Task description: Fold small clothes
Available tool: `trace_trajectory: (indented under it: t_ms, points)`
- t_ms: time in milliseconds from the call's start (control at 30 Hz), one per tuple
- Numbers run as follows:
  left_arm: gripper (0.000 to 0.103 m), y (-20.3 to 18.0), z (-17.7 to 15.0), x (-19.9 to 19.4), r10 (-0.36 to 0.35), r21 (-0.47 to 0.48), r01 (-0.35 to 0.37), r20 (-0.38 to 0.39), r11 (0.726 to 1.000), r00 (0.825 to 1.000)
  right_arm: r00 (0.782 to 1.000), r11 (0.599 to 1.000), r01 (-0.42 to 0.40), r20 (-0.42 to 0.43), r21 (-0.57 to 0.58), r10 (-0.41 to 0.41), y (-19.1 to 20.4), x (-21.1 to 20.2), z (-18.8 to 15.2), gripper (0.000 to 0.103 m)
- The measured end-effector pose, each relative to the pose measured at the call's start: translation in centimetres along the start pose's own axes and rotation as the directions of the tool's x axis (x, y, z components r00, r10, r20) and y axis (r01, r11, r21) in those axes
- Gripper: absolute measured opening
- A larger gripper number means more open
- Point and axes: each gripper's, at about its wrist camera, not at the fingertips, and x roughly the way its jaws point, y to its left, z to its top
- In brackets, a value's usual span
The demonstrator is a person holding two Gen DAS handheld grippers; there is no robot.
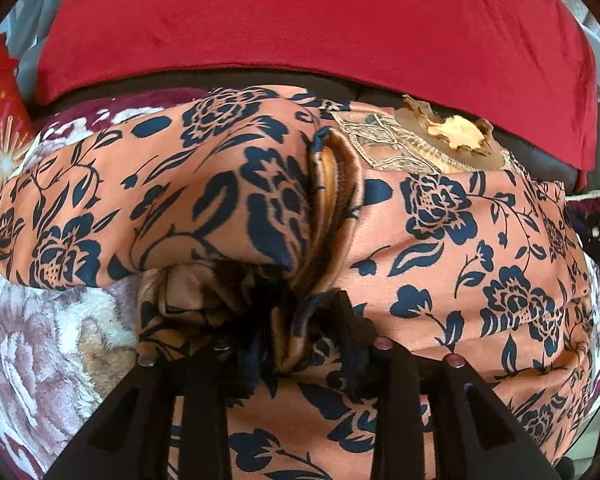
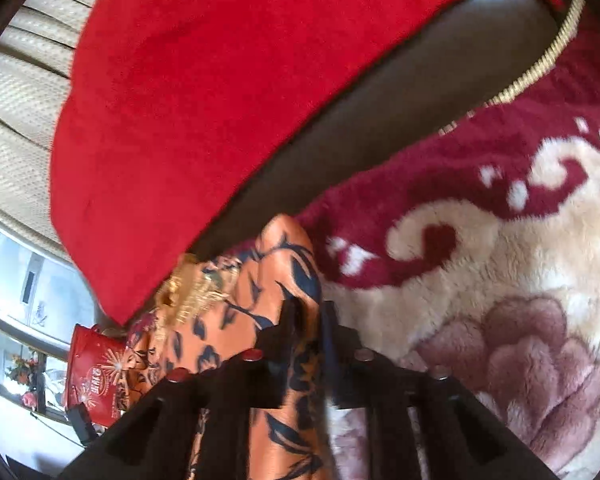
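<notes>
**Both tools in the orange floral garment on a fleece blanket**

Left tool (image 1: 284,320): buried in a bunched fold of the orange floral garment (image 1: 440,248), cloth crowding between the jaws; grip or mere contact impossible to tell, the tips lost in dark gathered fabric. Just ahead, a raised ridge with a satin lining (image 1: 332,200) exposed along the seam. Right of the tool, smooth flat cloth; left of it, bare maroon-and-cream fleece blanket (image 1: 52,352). Farther ahead, an embroidered neck panel (image 1: 384,140) with a tan ruffle (image 1: 460,132) at the garment's far edge. Beyond that, a dark strip, then a red cushion (image 1: 300,20) closing off the far side. Far left, a red bag with gold starburst (image 1: 0,128).

Right tool (image 2: 306,312): jaws narrowed and pressing on a standing edge of the same garment (image 2: 236,320), a strip of cloth running back between the fingers. Right of this tool, open blanket (image 2: 500,260), nothing lying on it, gold-trimmed border (image 2: 532,64) far off. Left, more garment and the red bag (image 2: 96,376). Ahead, the red cushion (image 2: 200,100) overhanging; ribbed cream curtain (image 2: 24,92) and window behind.
</notes>
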Motion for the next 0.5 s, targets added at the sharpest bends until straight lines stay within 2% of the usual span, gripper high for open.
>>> trace_trajectory:
  t_ms: [33, 67, 100, 133, 167, 200, 233, 267, 300, 333, 367, 433, 500]
  points:
    - [0.039, -0.2, 0.0, 0.1, 0.001, 0.007, -0.001, 0.003, 1.0, 1.0, 1.0, 1.0, -0.018, 0.01, 0.018, 0.017, 0.0, 0.1, 0.4, 0.079]
    - [0.042, -0.4, 0.0, 0.1, 0.001, 0.011, -0.001, 0.004, 1.0, 1.0, 0.999, 0.999, -0.017, 0.03, 0.029, 0.016, 0.0, -0.1, 0.7, 0.093]
    - [0.044, -0.6, 0.0, 0.2, 0.003, 0.018, -0.003, 0.007, 1.0, 1.0, 0.999, 0.999, -0.016, 0.052, 0.027, 0.015, 0.2, 0.0, 1.1, 0.093]
    - [0.045, -0.8, 0.0, 0.3, 0.007, 0.028, -0.007, 0.01, 1.0, 1.0, 0.999, 1.0, -0.017, 0.046, 0.02, 0.016, 0.4, 0.6, 1.4, 0.092]
    - [0.046, -1.0, -0.1, 0.2, 0.01, 0.034, -0.01, 0.013, 0.999, 1.0, 1.0, 1.0, -0.013, 0.009, 0.0, 0.013, 0.7, 1.7, 1.8, 0.079]
    - [0.046, -1.1, -0.1, 0.3, 0.013, 0.039, -0.013, 0.016, 0.999, 1.0, 0.999, 0.999, 0.028, -0.019, -0.026, -0.028, 0.9, 2.6, 2.1, 0.059]
    - [0.047, -1.2, -0.1, 0.4, 0.014, 0.044, -0.015, 0.019, 0.999, 1.0, 0.992, 0.992, 0.123, -0.019, -0.021, -0.123, 0.3, 3.0, 2.3, 0.015]
    - [0.047, -1.2, -0.2, 0.4, 0.014, 0.045, -0.015, 0.021, 0.999, 1.0, 0.985, 0.984, 0.175, 0.007, 0.045, -0.175, -0.9, 3.0, 2.7, 0.014]
    - [0.047, -1.3, -0.2, 0.4, 0.014, 0.045, -0.015, 0.022, 0.999, 1.0, 0.98, 0.978, 0.191, 0.03, 0.085, -0.194, -1.3, 2.8, 2.9, 0.013]
    - [0.047, -1.2, -0.1, 0.4, 0.01, 0.044, -0.011, 0.023, 0.999, 1.0, 0.97, 0.968, 0.23, 0.061, 0.097, -0.236, -1.4, 2.2, 2.9, 0.014]
    - [0.047, -1.2, -0.2, 0.4, 0.01, 0.042, -0.011, 0.023, 0.999, 1.0, 0.967, 0.969, 0.231, 0.084, 0.09, -0.239, -1.3, 1.5, 2.7, 0.02]
    - [0.047, -1.1, 0.0, 0.4, 0.0, 0.039, -0.001, 0.019, 0.999, 1.0, 0.983, 0.982, 0.173, 0.048, 0.071, -0.176, -1.3, 0.5, 2.1, 0.02]
    - [0.047, -1.1, 0.0, 0.5, -0.005, 0.035, 0.004, 0.02, 0.999, 1.0, 0.992, 0.992, 0.128, -0.003, 0.016, -0.128, -0.7, -1.2, 0.8, 0.037]
